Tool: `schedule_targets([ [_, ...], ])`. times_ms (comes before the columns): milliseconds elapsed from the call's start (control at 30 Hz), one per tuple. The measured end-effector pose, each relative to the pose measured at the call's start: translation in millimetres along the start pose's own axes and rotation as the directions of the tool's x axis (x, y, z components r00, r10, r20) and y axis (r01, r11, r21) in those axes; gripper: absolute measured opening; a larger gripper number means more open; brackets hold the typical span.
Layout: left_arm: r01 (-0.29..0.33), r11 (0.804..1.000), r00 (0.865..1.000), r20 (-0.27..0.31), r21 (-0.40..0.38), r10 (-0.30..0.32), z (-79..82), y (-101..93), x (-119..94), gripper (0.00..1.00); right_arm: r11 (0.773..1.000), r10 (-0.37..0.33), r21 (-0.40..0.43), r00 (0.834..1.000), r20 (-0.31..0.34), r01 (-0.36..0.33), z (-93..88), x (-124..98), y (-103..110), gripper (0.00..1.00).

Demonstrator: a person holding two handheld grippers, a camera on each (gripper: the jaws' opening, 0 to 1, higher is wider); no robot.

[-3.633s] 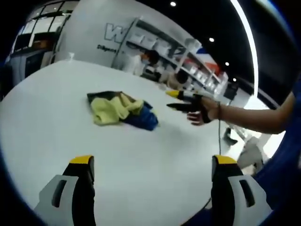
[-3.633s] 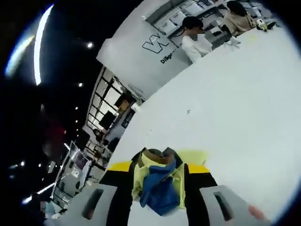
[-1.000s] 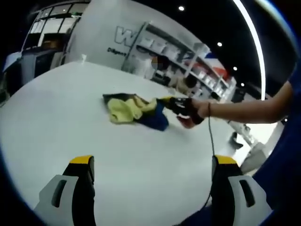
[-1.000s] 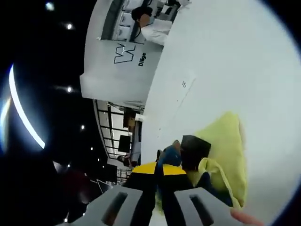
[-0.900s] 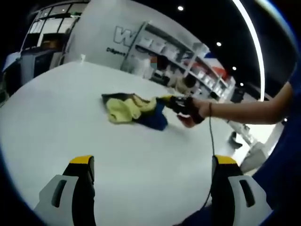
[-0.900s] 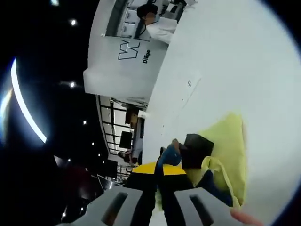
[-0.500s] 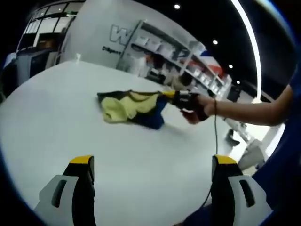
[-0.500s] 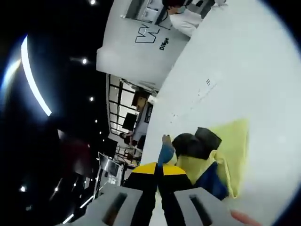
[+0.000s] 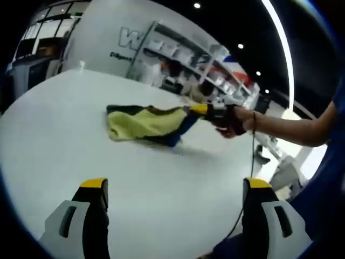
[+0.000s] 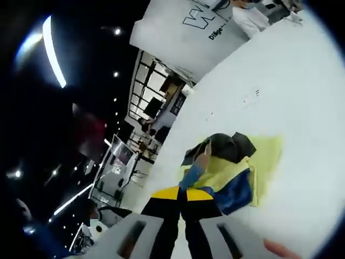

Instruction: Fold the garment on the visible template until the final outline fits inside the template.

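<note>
Garment [image 9: 146, 123]: lay near the middle of the round white table [image 9: 64, 156], well in from every edge; yellow, blue and dark cloth in one bunch.

Right gripper [image 9: 200, 109]: jaws were pressed together on one end of the garment; pinched a bit of blue cloth, seen up close in the right gripper view [image 10: 182, 195].

Change: was a short crumpled heap a moment ago; got pulled out longer and flatter toward the right gripper. Lifted end came up off the table; far end stayed down on it.

Yellow part [image 10: 264, 156]: spread flat on the table in the right gripper view, with the dark part [image 10: 226, 147] bunched on top and the blue part [image 10: 234, 192] beside it.

Left gripper [image 9: 175, 216]: jaws were spread wide apart, held nothing; stayed low over the near edge of the table, well apart from the garment.

Hand [image 9: 237, 121]: wrapped around the right gripper, arm reaching in from the side.

Template: could not be told apart on the white table; only faint small marks [image 10: 249, 97] showed past the garment.

Meaning for the task: looked like the opening-out step, not folding yet. Garment was only half pulled open, so most of the work was probably left.

Next need, as a guess: second corner held by the left gripper, so the cloth could be laid flat.

Watch out: one-end pull could drag the whole garment across the table.
</note>
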State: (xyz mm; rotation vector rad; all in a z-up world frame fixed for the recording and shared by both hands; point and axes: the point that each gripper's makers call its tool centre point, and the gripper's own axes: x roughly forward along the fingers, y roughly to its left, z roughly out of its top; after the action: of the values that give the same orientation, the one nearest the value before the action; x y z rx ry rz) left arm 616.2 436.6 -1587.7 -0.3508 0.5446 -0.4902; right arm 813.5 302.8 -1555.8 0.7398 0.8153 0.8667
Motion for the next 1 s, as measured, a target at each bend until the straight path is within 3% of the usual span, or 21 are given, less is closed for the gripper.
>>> schedule_targets([
  [67, 0.009, 1.0, 1.0, -0.004, 0.004, -0.009, -1.1, -1.5, 3, 0.99, 0.998, -0.008, -0.071, 0.998, -0.068, 0.003, -12.1, -12, 2, 0.0],
  [233, 0.054, 0.998, 0.998, -0.018, 0.026, -0.053, 0.8, -18.2, 9, 0.99, 0.99, -0.007, -0.143, 0.983, -0.184, -0.02, -39.6, -41, 6, 0.0],
  [367, 0.075, 0.996, 0.997, -0.029, 0.041, -0.074, -0.1, -26.4, 13, 0.99, 0.984, -0.009, -0.178, 0.971, -0.238, -0.034, -55.4, -57, 9, 0.0],
  [733, 0.123, 0.99, 0.991, -0.056, 0.068, -0.119, -3.9, -41.2, 20, 0.98, 0.985, 0.009, -0.165, 0.964, -0.264, -0.054, -92.3, -116, 10, 0.0],
  [1000, 0.165, 0.982, 0.984, -0.08, 0.089, -0.158, -6.9, -59.3, 28, 0.98, 0.991, 0.046, -0.111, 0.977, -0.206, -0.07, -121.5, -164, 8, 0.0],
])
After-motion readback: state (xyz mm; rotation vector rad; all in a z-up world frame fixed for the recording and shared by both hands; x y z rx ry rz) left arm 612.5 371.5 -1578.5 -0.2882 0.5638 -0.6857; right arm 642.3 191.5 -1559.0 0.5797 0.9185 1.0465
